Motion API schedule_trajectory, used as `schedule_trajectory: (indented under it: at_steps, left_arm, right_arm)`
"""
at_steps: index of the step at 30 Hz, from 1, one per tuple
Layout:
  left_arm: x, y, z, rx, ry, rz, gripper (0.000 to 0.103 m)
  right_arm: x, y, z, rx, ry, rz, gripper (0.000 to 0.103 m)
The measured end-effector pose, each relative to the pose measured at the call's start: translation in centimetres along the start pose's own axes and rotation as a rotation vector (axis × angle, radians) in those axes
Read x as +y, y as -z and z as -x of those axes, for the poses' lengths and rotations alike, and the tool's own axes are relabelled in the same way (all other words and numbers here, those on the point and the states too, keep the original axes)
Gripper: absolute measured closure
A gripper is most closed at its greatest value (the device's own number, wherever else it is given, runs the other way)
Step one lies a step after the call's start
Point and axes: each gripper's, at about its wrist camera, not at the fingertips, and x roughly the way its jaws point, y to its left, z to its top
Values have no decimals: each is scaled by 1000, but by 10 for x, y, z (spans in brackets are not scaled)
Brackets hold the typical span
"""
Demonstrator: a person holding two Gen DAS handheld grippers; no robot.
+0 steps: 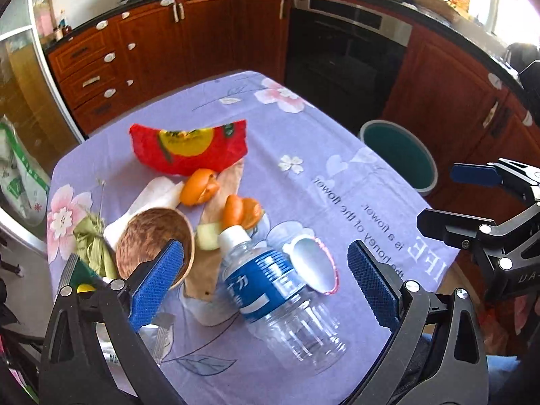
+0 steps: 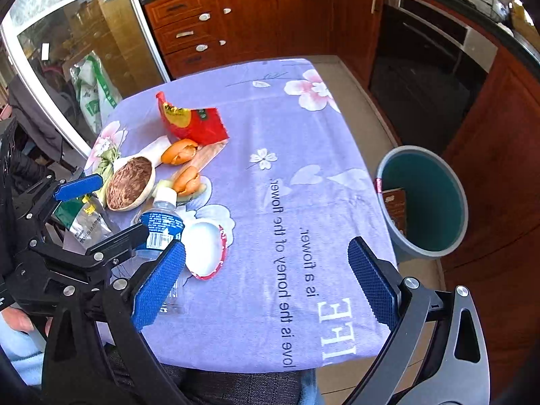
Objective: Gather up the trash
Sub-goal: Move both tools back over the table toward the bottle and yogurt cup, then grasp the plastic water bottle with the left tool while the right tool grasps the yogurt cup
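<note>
Both tongs spread wide, gripping nothing: left tongs [image 1: 266, 283] hover right over the empty water bottle [image 1: 276, 290] lying on the desk [image 2: 303, 202] w/ orange peels [image 1: 199, 187], red wrapper [image 1: 189, 145] etc. Right tongs [image 2: 266, 283] hang over the near desk edge, teal bin [image 2: 425, 202] on the floor beside it.

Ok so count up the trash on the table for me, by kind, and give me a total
Plastic bottle: 1
Red snack bag: 1
Orange peel pieces: 2
Coconut shell half: 1
White foil-lined cup lid: 1
Green leaf bundle: 1
Clear wrapper with green print: 1
Pale fruit chunk: 1
Total: 9, not counting the paper scraps underneath.
</note>
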Motion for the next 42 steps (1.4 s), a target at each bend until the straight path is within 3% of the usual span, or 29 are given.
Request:
schedule_trajectory:
  at_steps: [6, 15, 25, 32, 35, 38, 39, 40, 42]
  left_arm:
    - [10, 33, -14, 63, 10, 52, 5]
    - [-8, 55, -46, 153, -7, 58, 5]
    - [30, 72, -29, 154, -82, 61, 5]
    - [34, 75, -41, 167, -47, 85, 5]
    - [34, 75, -48, 174, -3, 95, 6]
    - [29, 77, -53, 186, 25, 68, 20]
    - [28, 77, -53, 186, 30, 62, 28]
    - [27, 78, -53, 182, 33, 60, 28]
    - [26, 79, -51, 163, 27, 52, 29]
  right_arm:
    - [17, 7, -21, 41, -29, 13, 10]
    - [-3, 28, -48, 95, -39, -40, 10]
    - [3, 28, -90, 144, -78, -27, 10]
    - [26, 20, -111, 142, -93, 26, 11]
    - [32, 18, -114, 132, -90, 51, 18]
    - [34, 17, -119, 135, -90, 58, 25]
    - [34, 17, -121, 137, -88, 61, 29]
    - [34, 17, -122, 139, -87, 63, 38]
    - [34, 17, -126, 144, -84, 64, 45]
